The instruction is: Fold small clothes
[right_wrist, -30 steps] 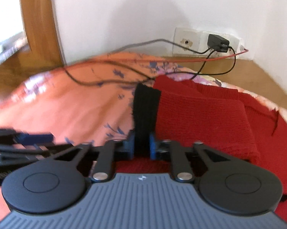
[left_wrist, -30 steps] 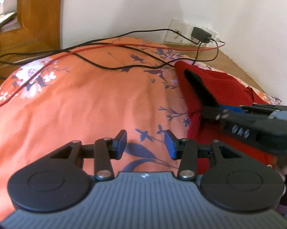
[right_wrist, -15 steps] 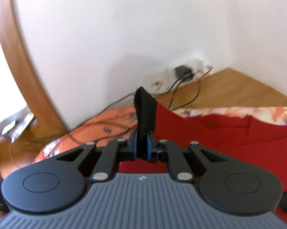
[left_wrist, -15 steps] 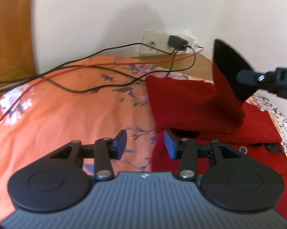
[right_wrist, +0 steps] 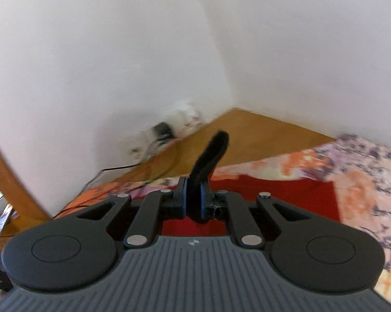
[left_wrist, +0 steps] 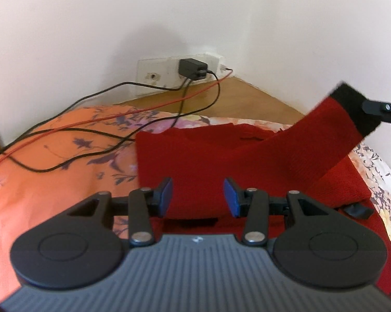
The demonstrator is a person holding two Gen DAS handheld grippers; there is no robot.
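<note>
A small red knitted sweater (left_wrist: 211,156) lies on an orange floral bedspread (left_wrist: 52,171). Its sleeve (left_wrist: 323,140) with a black cuff (left_wrist: 351,109) is lifted up and to the right, stretched across the body. My right gripper (right_wrist: 193,202) is shut on that black cuff (right_wrist: 208,156), which sticks up between its blue pads; the red sweater (right_wrist: 286,195) lies below it. In the left wrist view the right gripper's tip (left_wrist: 382,109) shows at the right edge. My left gripper (left_wrist: 198,197) is open, low over the sweater's near left part, holding nothing.
Black and red cables (left_wrist: 96,127) run across the bedspread to a wall socket plate with a black charger (left_wrist: 193,69). A wooden bed frame ledge (left_wrist: 234,98) meets the white walls in the corner. The bedspread's pale floral edge (right_wrist: 364,182) lies at the right.
My right gripper has lifted the black cuff off the bed and carried the sleeve up and to the right across the sweater. My left gripper has shifted right, over the red sweater, and stays open.
</note>
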